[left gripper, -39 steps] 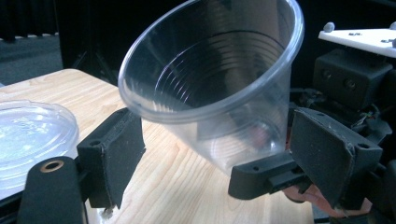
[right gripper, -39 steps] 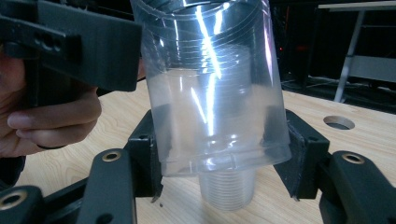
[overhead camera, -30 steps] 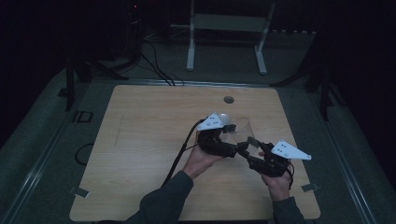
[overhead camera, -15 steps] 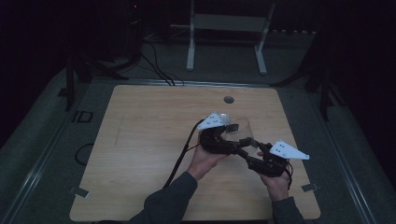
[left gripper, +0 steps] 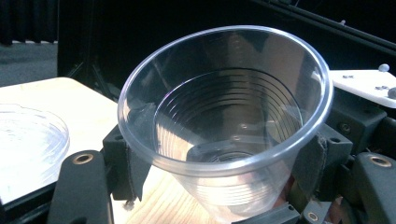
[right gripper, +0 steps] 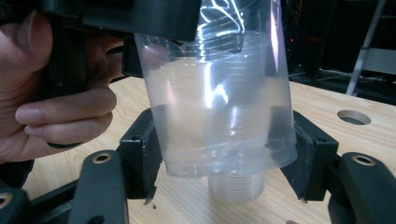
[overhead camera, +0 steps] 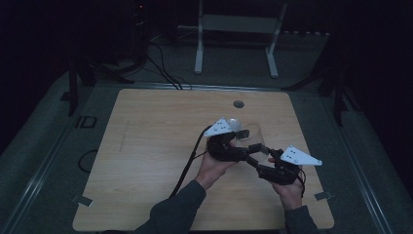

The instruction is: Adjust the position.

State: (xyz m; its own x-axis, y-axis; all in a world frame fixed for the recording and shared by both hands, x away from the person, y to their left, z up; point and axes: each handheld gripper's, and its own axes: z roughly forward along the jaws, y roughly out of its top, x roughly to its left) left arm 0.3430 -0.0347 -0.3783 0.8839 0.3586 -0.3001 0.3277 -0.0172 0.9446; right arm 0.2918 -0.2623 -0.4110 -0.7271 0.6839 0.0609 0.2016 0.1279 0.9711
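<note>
A clear plastic cup (overhead camera: 254, 136) hangs just above the wooden table (overhead camera: 146, 146), between both grippers. In the left gripper view its mouth faces the camera (left gripper: 224, 107). My left gripper (left gripper: 224, 163) (overhead camera: 246, 152) has just been closing, and its pads now press on the cup's sides. In the right gripper view the cup (right gripper: 219, 107) stands between the jaws of my right gripper (right gripper: 224, 154) (overhead camera: 260, 155). Those jaws have just been opening and now stand open, with the pads close beside the cup's wall. A ribbed narrow end (right gripper: 233, 186) shows below the wider clear wall.
A clear shallow lid or dish (left gripper: 28, 140) (overhead camera: 234, 123) lies on the table just beyond the left gripper. A round hole (overhead camera: 238, 104) (right gripper: 353, 116) sits near the table's far edge. A white stand (overhead camera: 234, 29) and cables (overhead camera: 160, 68) are on the floor behind.
The left gripper's jaws have drawn in onto the cup, and the right gripper's jaws have parted around it. Both hands have stayed in place.
</note>
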